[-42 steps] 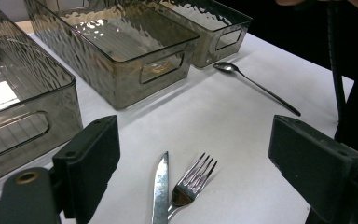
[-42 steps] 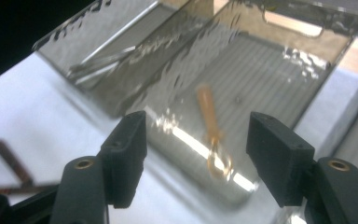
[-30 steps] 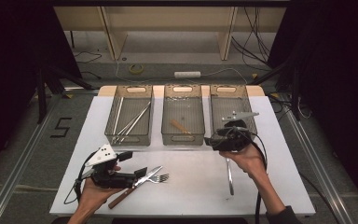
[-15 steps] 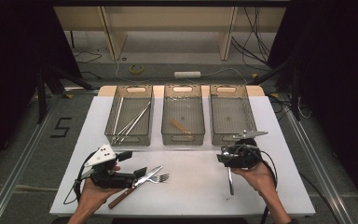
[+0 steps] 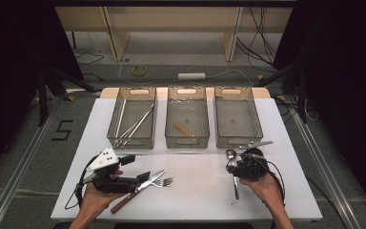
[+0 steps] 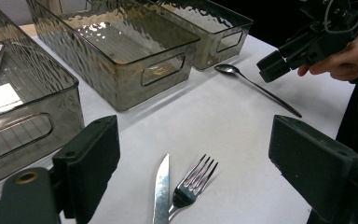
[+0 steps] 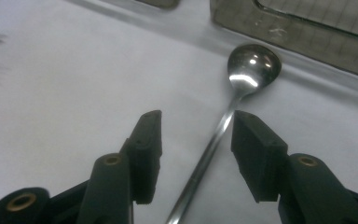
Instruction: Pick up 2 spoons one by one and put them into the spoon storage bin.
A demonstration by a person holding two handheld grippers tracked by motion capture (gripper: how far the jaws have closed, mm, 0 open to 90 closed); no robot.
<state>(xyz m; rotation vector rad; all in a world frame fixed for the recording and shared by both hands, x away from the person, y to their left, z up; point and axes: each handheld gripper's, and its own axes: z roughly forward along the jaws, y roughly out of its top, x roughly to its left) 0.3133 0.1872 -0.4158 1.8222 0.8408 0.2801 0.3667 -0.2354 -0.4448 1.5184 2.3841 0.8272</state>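
Since the earlier frame the right gripper (image 5: 232,160) has come away from the right-hand bin (image 5: 235,122) and down toward the worktop's (image 5: 195,195) right front part, its jaws have just been closing, and the left gripper (image 5: 145,177) has kept its place.

Three clear bins stand in a row along the worktop's far edge. The left bin (image 5: 132,121) holds long metal utensils, the middle bin (image 5: 187,122) a small tan piece, and the right-hand one looks empty.

The spoon (image 5: 233,171) lies just in front of the right-hand bin, bowl toward the far edge, handle running back toward the front edge. That long axis runs almost straight along the right gripper's reach, so the jaws straddle it crosswise. In the right gripper view the handle (image 7: 209,151) passes up between the two half-open jaws, nearer the right one, with a gap on each side. Nothing is gripped yet.

A straight closing should pinch the handle below the bowl.

The left gripper rests wide open and empty near the front left, a knife (image 6: 161,189) and fork (image 6: 192,183) lying between its jaws, well apart from the spoon.
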